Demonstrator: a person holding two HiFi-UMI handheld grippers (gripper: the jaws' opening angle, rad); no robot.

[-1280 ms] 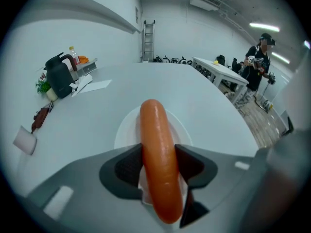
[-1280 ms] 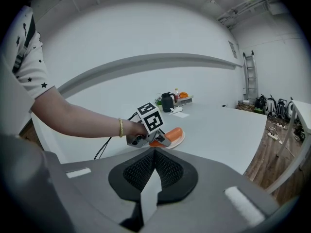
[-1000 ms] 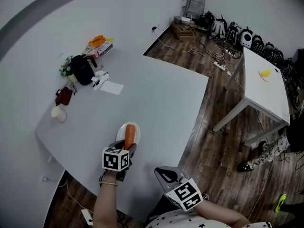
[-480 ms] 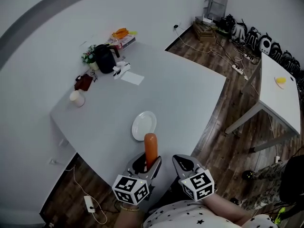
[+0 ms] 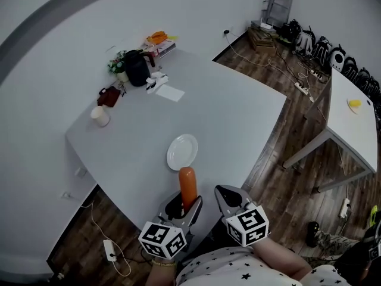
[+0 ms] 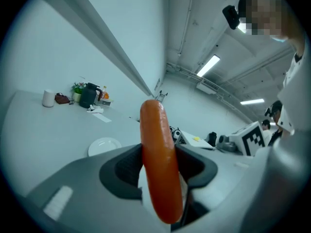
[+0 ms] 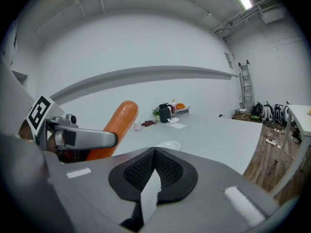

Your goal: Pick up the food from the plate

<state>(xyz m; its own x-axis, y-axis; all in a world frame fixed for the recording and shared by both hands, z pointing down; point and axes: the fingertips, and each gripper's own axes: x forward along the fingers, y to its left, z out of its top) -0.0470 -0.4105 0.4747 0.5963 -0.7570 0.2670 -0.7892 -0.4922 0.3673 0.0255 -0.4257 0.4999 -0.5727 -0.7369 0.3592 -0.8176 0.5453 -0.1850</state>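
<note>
Lifted clear of the plate (image 5: 182,152) since a second ago, the sausage (image 5: 188,186) now hangs over the counter's (image 5: 226,112) near edge, close to the person, and the white plate sits bare just beyond it. Its long axis runs away from the person, with the free rounded end pointing toward the plate. The left gripper (image 5: 183,207) clamps it low down with its jaws spread wide around it, and the bottom end is hidden between the pads. Just beside it, the right gripper (image 5: 228,196) has its jaws together on nothing. Along the counter's wall-side edge stand a pale cup (image 5: 100,116), a dark jug (image 5: 137,68) and small clutter too tiny to make out.
</note>
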